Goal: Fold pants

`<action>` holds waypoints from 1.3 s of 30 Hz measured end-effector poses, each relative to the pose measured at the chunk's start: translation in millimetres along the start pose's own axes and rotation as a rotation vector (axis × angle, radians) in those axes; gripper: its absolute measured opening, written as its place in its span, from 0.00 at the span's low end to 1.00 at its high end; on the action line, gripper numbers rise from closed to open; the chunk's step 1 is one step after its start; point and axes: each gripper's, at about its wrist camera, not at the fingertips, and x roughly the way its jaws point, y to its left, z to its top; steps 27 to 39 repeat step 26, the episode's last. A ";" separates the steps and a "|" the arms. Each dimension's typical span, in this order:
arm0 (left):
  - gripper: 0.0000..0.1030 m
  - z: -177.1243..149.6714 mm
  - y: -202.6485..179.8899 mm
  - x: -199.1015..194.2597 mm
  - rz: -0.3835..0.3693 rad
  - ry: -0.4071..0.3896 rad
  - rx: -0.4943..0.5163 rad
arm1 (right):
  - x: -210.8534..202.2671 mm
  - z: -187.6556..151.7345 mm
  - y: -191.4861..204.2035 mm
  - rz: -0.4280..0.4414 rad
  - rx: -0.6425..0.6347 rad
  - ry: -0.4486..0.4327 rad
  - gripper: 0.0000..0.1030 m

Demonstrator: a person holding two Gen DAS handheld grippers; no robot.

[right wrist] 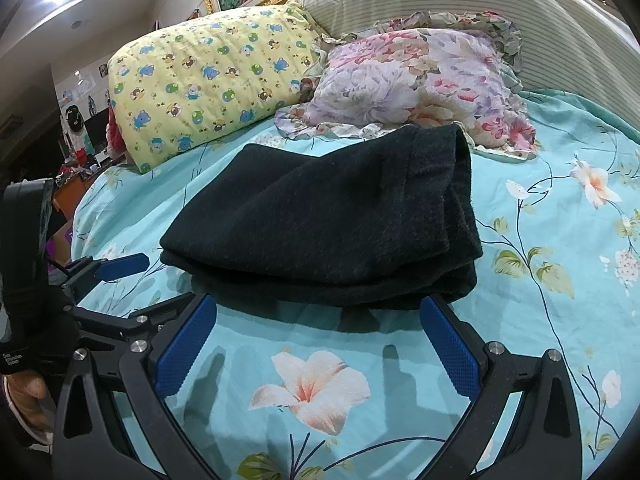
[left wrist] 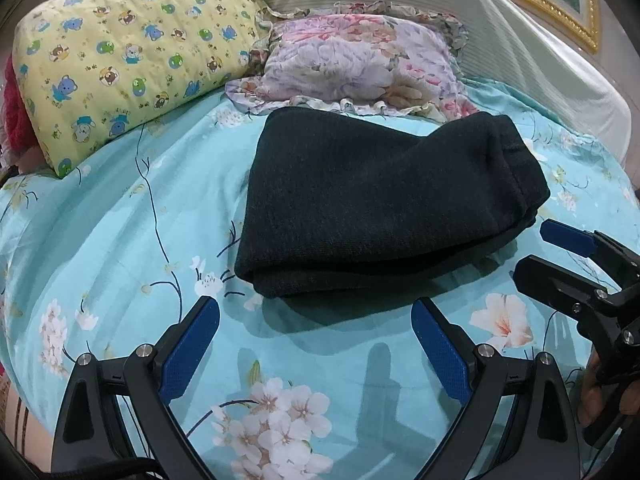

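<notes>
The dark pants (left wrist: 380, 200) lie folded into a thick rectangle on the turquoise floral bed sheet (left wrist: 120, 220). They also show in the right wrist view (right wrist: 328, 220). My left gripper (left wrist: 316, 312) is open and empty, just short of the pants' near folded edge. My right gripper (right wrist: 320, 308) is open and empty, its fingertips at the pants' near edge. The right gripper also shows at the right of the left wrist view (left wrist: 568, 248). The left gripper shows at the left of the right wrist view (right wrist: 120, 266).
A yellow bear-print pillow (left wrist: 132, 60) and a floral ruffled pillow (left wrist: 360, 60) lie behind the pants. A pale striped headboard (left wrist: 480, 12) stands behind them. A red item (left wrist: 14, 108) is at the far left. The sheet (right wrist: 560, 220) spreads to the right.
</notes>
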 end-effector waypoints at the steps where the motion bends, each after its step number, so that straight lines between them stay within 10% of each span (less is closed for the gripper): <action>1: 0.94 1.6 0.4 -1.1 -0.003 -0.003 -0.003 | -0.8 0.8 -0.8 -0.001 0.000 -0.003 0.99; 39: 0.94 17.1 -18.3 -9.7 0.023 -0.032 0.036 | -12.4 5.9 -21.5 -0.012 0.121 -0.059 1.00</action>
